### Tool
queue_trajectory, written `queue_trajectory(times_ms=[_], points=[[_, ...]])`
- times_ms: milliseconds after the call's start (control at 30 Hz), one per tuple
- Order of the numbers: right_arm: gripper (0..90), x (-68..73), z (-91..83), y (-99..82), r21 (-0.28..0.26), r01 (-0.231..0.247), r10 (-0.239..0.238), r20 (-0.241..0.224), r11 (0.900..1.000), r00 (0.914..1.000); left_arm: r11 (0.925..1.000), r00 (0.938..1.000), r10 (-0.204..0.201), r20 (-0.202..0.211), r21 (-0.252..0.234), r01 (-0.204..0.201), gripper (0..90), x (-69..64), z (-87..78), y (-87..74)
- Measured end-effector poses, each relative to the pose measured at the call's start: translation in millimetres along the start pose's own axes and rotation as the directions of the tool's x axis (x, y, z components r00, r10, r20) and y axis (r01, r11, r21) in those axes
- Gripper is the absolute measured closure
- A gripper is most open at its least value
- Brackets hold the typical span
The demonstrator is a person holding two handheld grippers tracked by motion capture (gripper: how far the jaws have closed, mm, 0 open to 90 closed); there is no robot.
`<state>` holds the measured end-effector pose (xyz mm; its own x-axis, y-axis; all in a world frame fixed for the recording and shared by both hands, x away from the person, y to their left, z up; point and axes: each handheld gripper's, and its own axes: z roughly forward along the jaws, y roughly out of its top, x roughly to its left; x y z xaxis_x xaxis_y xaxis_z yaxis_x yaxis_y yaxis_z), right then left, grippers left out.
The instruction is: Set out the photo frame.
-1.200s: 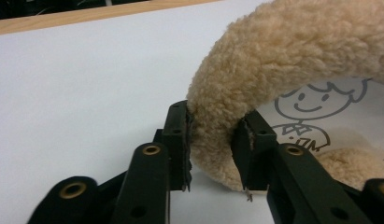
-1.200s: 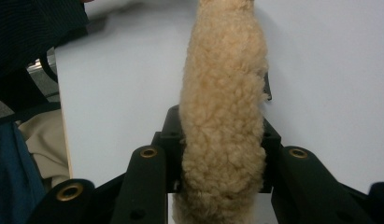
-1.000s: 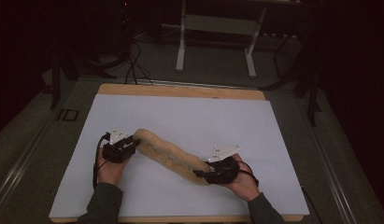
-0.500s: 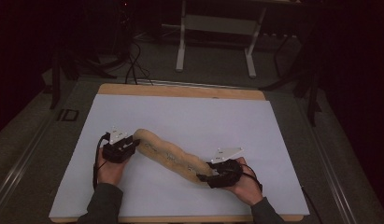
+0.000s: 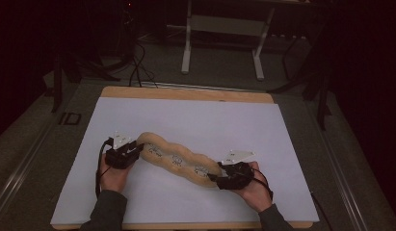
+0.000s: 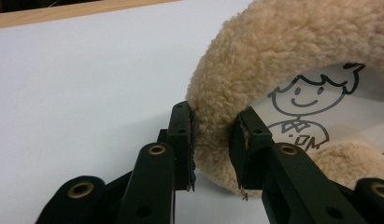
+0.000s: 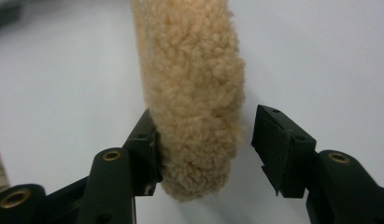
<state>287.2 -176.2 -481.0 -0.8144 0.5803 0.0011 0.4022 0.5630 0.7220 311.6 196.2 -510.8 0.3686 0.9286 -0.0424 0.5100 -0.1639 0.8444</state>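
A long tan fleece roll (image 5: 178, 161) with a white cartoon-printed lining lies slantwise on the white table sheet (image 5: 195, 120). At its left end my left gripper (image 5: 134, 153) is shut on the fluffy edge (image 6: 213, 135), both pads pressing into the pile. At its right end my right gripper (image 5: 216, 179) has just been opening: the fleece tip (image 7: 194, 116) sits between the jaws, resting against the left pad, while a gap separates it from the right pad. A hand holds each gripper from the near side.
The sheet covers a wooden board whose far strip (image 5: 186, 94) is bare. Beyond the table stand a white metal frame (image 5: 224, 43) and dark cables (image 5: 135, 62) on the floor. Wide white surface lies on all sides of the roll.
The right gripper's jaws have spread apart, and that hand has shifted slightly toward the near right. The right end of the roll has settled lower on the sheet. The left gripper has kept still.
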Motion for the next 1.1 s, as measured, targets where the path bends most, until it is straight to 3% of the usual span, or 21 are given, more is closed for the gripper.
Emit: queue_trajectory(times_ms=[267, 400, 500, 667, 833, 1100], points=[[45.0, -3.8, 0.9, -2.4, -0.027, -0.078, 0.079, 0.067, 0.9966, 0.9946, 0.9998, 0.9997, -0.018, -0.014, 0.010, 0.019, 72.3, -2.2, -2.5, -0.6], [44.9, -2.4, 2.0, -4.1, -0.035, -0.117, 0.120, 0.072, 0.9925, 0.9902, 0.9996, 0.9994, -0.024, -0.025, 0.012, 0.025, 72.4, -3.9, -3.3, -0.7], [44.3, -1.5, 2.2, -5.3, -0.033, -0.119, 0.121, 0.062, 0.9923, 0.9907, 0.9995, 0.9993, -0.026, -0.025, 0.017, 0.026, 72.5, -3.8, -4.3, -0.7], [43.7, 1.9, 10.5, -10.8, 0.016, -0.108, 0.107, 0.065, 0.9940, 0.9921, 0.9995, 0.9994, -0.027, -0.023, 0.017, 0.028, 72.4, -3.5, -4.8, -0.8], [59.0, 2.2, 8.9, -10.3, -0.002, -0.112, 0.112, 0.092, 0.9937, 0.9895, 0.9991, 0.9991, -0.033, -0.028, 0.024, 0.034, 72.4, -5.0, -7.0, -1.3], [62.2, -0.1, 7.9, -9.6, -0.011, -0.119, 0.120, 0.111, 0.9928, 0.9865, 0.9986, 0.9983, -0.046, -0.036, 0.022, 0.047, 72.3, -8.2, -10.2, -4.0]])
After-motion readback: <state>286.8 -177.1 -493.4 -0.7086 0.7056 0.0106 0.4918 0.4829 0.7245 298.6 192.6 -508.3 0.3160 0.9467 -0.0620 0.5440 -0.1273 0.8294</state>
